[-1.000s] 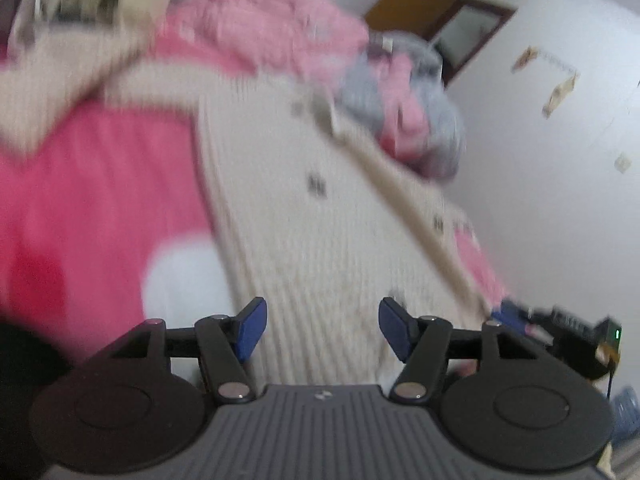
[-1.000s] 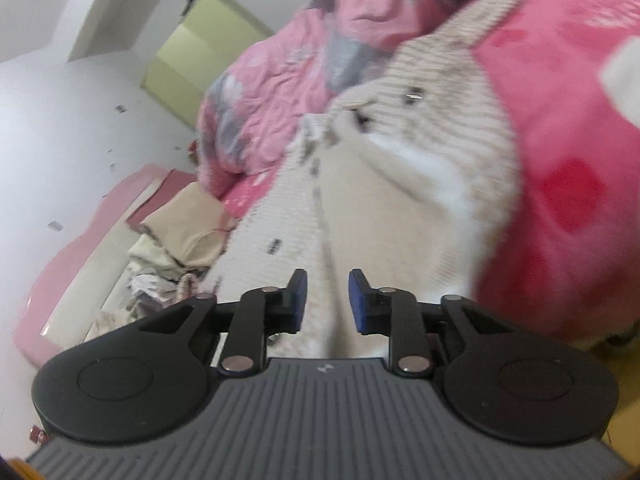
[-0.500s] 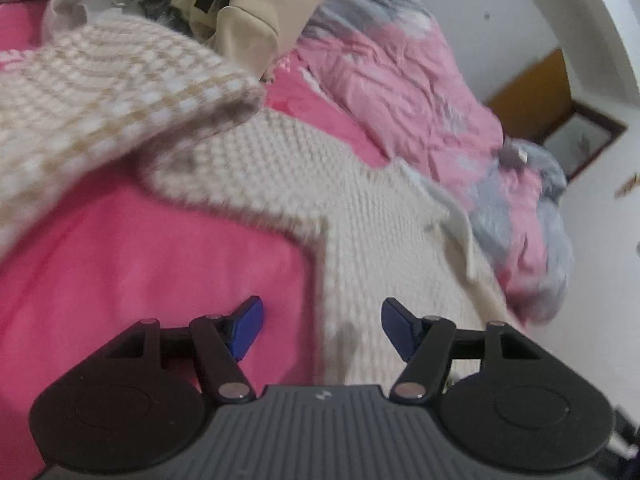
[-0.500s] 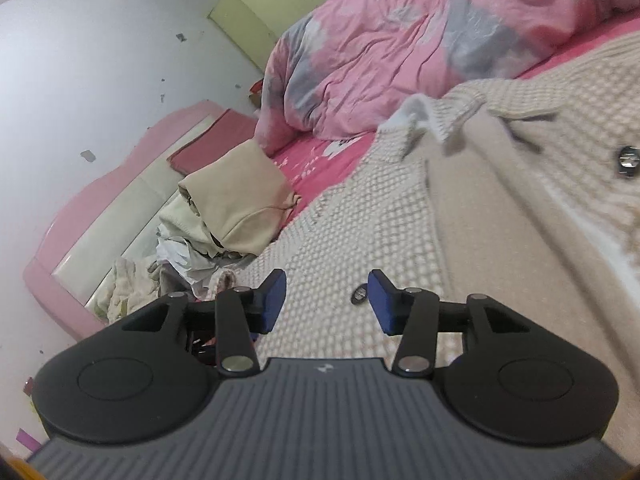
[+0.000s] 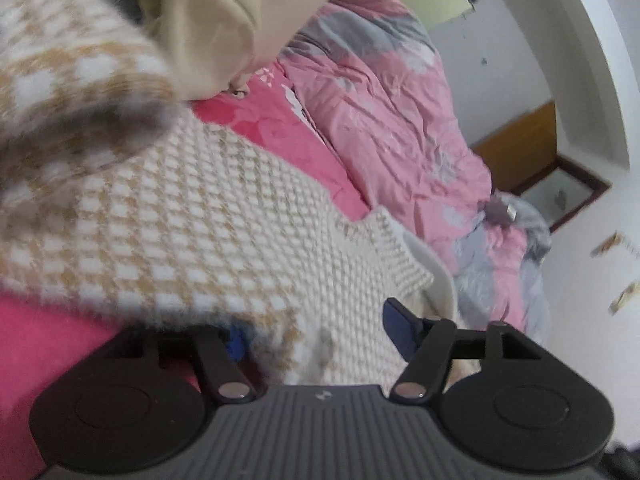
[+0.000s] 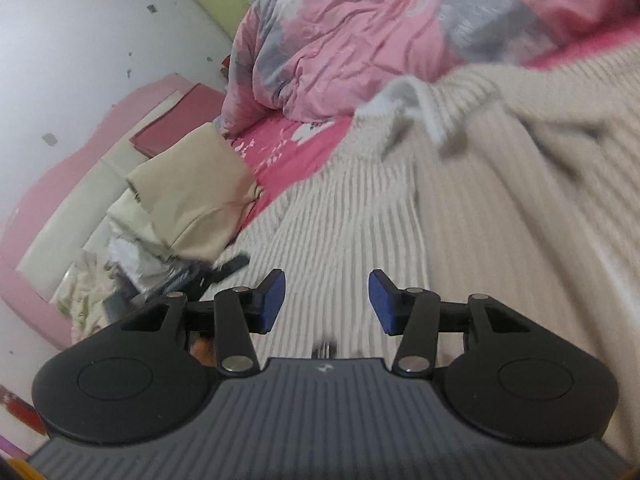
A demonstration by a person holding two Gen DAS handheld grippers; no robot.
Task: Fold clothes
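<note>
A cream and tan checked knit cardigan point(image 5: 208, 232) lies spread on the pink bed sheet point(image 5: 36, 344). My left gripper point(image 5: 316, 332) is open and low over the knit, which bunches between its blue pads and half covers the left pad. One sleeve point(image 5: 60, 92) rises blurred at upper left. In the right wrist view the same cardigan point(image 6: 360, 216) fills the middle, its white collar lining point(image 6: 412, 100) turned up. My right gripper point(image 6: 326, 300) hovers open just above the fabric, nothing between its pads.
A crumpled pink and grey quilt point(image 5: 392, 120) point(image 6: 380, 24) lies along the far side. A pile of beige and white clothes point(image 6: 184, 204) point(image 5: 236, 20) sits by the pink headboard point(image 6: 44, 184). White walls and a wooden door point(image 5: 520, 140) lie beyond the bed.
Both grippers have dropped closer to the cardigan. The knit now bunches between the left pads. The right gripper's jaws have spread wider than a second ago.
</note>
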